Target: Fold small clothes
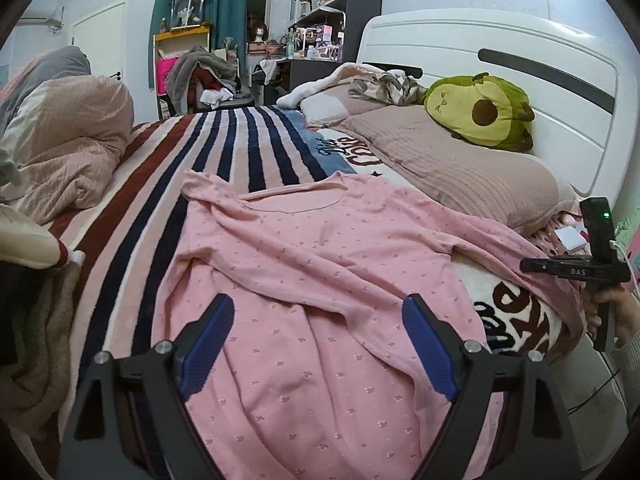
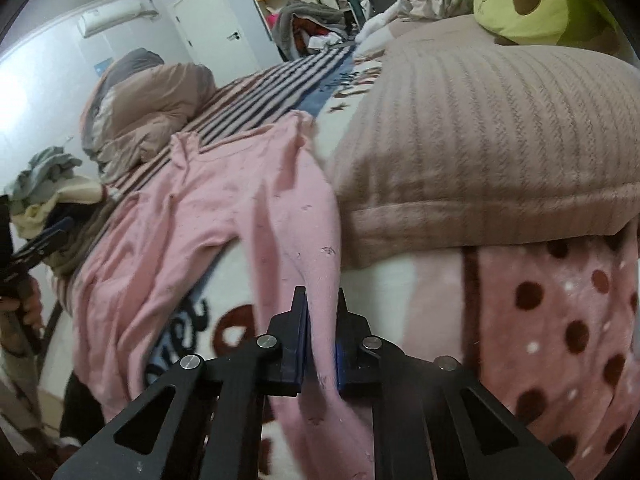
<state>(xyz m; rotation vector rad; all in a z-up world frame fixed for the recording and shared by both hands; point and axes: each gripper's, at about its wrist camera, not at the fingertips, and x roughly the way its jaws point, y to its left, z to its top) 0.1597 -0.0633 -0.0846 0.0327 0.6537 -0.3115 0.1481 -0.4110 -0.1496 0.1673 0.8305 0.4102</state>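
We take the pink top (image 1: pixel 320 264) as our landmark: it lies spread front-up on the bed (image 1: pixel 240 140), neckline toward the far side, hem toward us, wrinkled across the middle.

To its left sits a heap of other clothes (image 1: pixel 28 280). If we fold that way without care, the top could drag into the heap or pick up a stray piece.

Over the hem end of the top our left claw (image 1: pixel 318 338) hovers with its jaws wide apart and nothing between them. The risk we see here is closing on a ridge of cloth rather than an edge, which would lock the wrinkles into the fold.

At the right of the top, our right claw (image 2: pixel 320 336) is clamped on the sleeve (image 2: pixel 316 264), the pink cloth pinched between its pads. Pulling on this one point alone could slide the whole top sideways across the blanket or twist the sleeve.

Just right of that sleeve lies the ribbed pillow (image 2: pixel 480 140), its edge touching the cloth. We judge the sleeve could snag beneath it as it lifts.
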